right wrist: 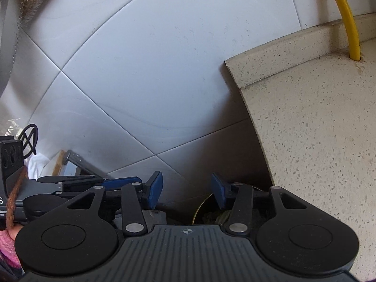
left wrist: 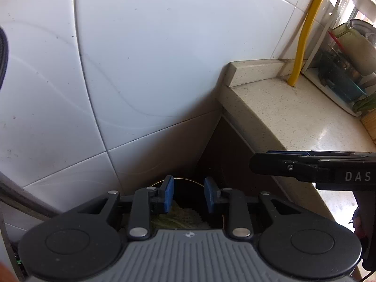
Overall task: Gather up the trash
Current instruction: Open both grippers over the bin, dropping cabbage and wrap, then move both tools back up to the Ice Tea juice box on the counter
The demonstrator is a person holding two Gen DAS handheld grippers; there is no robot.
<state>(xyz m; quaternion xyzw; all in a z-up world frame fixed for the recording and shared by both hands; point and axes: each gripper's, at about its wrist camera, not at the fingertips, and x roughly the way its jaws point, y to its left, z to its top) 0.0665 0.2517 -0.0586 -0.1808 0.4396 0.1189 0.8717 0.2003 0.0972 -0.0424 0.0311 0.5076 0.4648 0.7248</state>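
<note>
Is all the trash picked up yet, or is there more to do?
Some looks done: the bin below the counter already holds greenish scraps. Nothing is in hand: the left gripper and right gripper both hang open and empty over the bin. What is left cannot be told; the stretch of counter in view shows no loose trash, only a yellow hose.

The wall tiles are white and shiny with thin dark lines between them. The table is cream with lots of tiny dark specks. A bright yellow pipe goes down into it. The left tool is black with blue pads. The right tool is black with blue pads too. The trash is pale green and yellowish.
</note>
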